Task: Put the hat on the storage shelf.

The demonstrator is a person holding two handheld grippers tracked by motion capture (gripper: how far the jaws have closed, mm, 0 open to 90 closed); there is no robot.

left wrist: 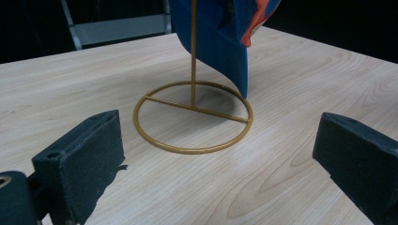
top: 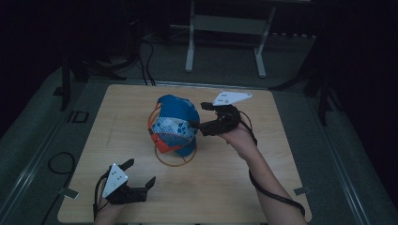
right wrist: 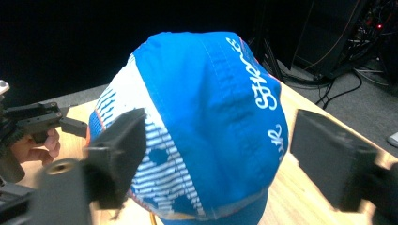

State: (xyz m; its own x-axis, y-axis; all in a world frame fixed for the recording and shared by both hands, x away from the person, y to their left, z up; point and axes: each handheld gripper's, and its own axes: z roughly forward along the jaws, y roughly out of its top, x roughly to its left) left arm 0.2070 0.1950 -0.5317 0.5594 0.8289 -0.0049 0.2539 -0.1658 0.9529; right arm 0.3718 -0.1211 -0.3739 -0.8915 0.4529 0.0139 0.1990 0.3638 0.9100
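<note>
Blue cap (top: 174, 123) on gold wire stand (left wrist: 193, 117), at counter (top: 234, 187) centre. Right hand-held gripper (top: 199, 123) wide open at its 3 o'clock; left hand-held gripper (top: 140, 174) wide, idle at 7 o'clock. Risk: light stand tipping if pushed sideways.

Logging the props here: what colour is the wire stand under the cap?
Golden yellow: the stand, ring base and upright rod, shows best in the left gripper view.
</note>
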